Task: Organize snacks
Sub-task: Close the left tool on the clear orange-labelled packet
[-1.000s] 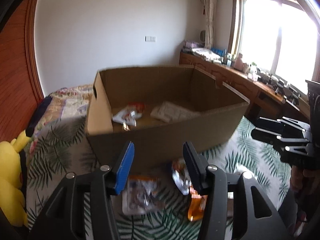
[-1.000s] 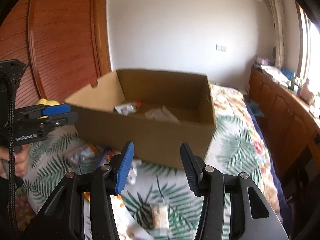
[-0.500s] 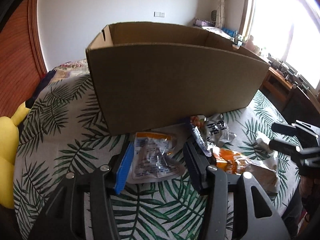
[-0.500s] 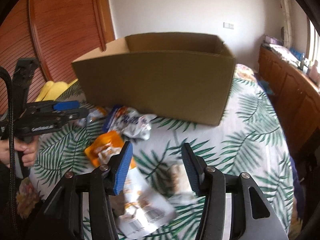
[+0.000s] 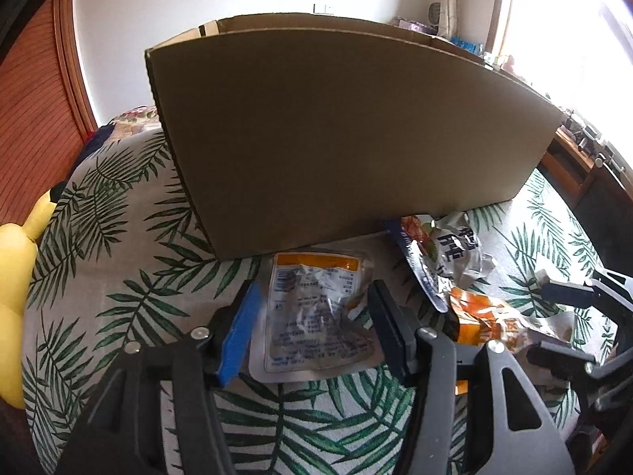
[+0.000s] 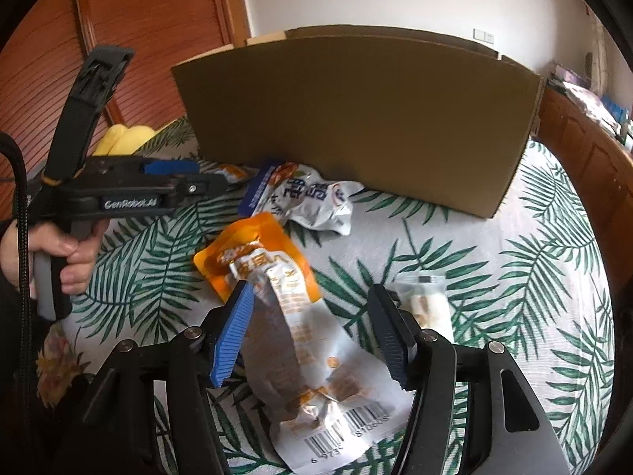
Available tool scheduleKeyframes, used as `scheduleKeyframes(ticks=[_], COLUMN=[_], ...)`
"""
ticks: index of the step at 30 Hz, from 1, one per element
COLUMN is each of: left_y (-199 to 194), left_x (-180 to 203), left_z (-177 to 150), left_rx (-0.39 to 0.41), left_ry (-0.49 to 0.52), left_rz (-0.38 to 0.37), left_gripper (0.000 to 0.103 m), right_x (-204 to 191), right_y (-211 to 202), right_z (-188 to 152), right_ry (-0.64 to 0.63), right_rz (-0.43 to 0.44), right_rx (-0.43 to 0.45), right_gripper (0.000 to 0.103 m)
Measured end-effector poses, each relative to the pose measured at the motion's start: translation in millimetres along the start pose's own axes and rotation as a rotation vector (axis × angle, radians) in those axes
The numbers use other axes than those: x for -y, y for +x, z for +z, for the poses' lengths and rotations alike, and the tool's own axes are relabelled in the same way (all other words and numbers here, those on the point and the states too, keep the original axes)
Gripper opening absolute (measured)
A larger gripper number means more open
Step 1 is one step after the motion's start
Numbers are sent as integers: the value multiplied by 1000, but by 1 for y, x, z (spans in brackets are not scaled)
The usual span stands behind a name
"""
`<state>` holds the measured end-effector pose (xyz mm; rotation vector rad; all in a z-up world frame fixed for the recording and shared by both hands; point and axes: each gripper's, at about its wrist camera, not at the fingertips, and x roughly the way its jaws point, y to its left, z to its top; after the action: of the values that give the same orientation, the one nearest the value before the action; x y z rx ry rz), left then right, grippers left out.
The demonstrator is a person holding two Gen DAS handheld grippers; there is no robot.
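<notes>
A large open cardboard box (image 5: 348,134) stands on the leaf-print bed; it also shows in the right wrist view (image 6: 364,118). My left gripper (image 5: 314,328) is open, low over the bed, with its jaws either side of a flat clear snack packet with an orange top (image 5: 316,312). My right gripper (image 6: 312,332) is open, its jaws straddling a long orange and silver snack bag (image 6: 289,316). A white and blue crumpled bag (image 6: 308,198) lies by the box. A small clear packet (image 6: 427,304) lies just right of my right gripper.
The leaf-print bedspread (image 6: 494,277) covers the bed. A yellow plush toy (image 5: 16,261) lies at the left edge. A wooden wardrobe (image 6: 158,19) stands behind on the left, and a wooden desk (image 5: 573,166) runs along the window at the right.
Both grippers have dropped from above the box down to the snacks on the bed in front of it. Each now has a packet between its open jaws.
</notes>
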<state>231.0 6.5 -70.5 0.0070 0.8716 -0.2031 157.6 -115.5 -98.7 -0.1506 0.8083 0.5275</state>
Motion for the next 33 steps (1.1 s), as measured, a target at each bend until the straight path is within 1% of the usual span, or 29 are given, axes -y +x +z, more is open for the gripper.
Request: scheduleKeyframes(ticks=[6, 11, 17, 22, 27, 33], left_y=[3, -4, -8, 2, 4, 4], left_x=[-3, -7, -6, -2, -2, -7], left_z=[-1, 0, -2, -6, -5, -4], left_rx=[-3, 13, -1, -38, -37, -25], left_ry=[-5, -10, 18, 39, 39, 27], left_rz=[-6, -10, -19, 12, 19, 15], left_gripper=[61, 61, 61, 62, 65, 66], right_x=[-2, -3, -8, -19, -25, -27], right_y=[4, 11, 16, 25, 32, 36], right_z=[-3, -4, -4, -2, -3, -1], right_ry=[-17, -22, -48, -90, -115, -118], right_rz=[0, 3, -4, -29, -47, -42], right_rx=[-12, -26, -40, -53, -62, -69], right_gripper=[64, 65, 69, 73, 75, 78])
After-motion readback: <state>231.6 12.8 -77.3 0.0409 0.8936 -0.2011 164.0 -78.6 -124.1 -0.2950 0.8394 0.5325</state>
